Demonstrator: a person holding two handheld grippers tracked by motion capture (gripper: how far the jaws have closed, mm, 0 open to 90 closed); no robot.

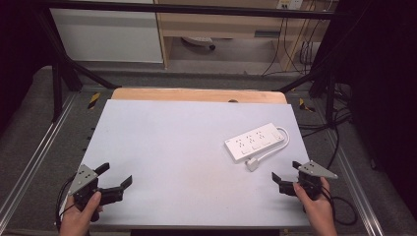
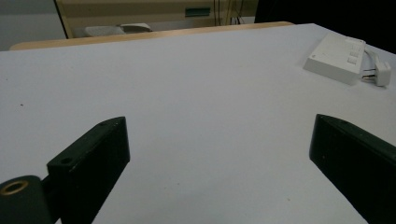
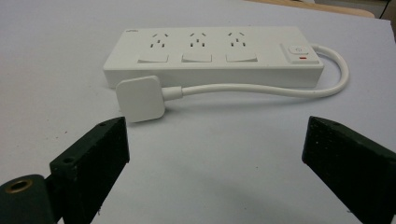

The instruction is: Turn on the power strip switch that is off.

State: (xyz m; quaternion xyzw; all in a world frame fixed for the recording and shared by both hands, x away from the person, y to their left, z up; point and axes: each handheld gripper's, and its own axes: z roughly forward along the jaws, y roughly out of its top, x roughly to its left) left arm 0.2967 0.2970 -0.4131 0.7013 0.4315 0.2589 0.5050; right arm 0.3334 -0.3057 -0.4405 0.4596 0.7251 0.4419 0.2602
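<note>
A white power strip (image 1: 256, 141) (image 3: 212, 55) lies on the pale table right of centre, with three sockets and a switch. Its short white cable (image 3: 261, 89) loops back to a flat white plug (image 1: 253, 164) (image 3: 140, 98) lying just in front of the strip. My right gripper (image 1: 285, 172) (image 3: 215, 154) stands open near the table's front right edge, a short way before the plug, nothing between its jaws. My left gripper (image 1: 117, 175) (image 2: 219, 149) is open at the front left over bare table; the power strip (image 2: 336, 57) sits far off to its right.
The pale table top (image 1: 172, 147) has a wooden edge (image 1: 196, 94) at the back. Black frame bars (image 1: 59, 73) and cables (image 1: 339, 123) run around the table sides. A wooden cabinet (image 1: 221, 24) stands beyond.
</note>
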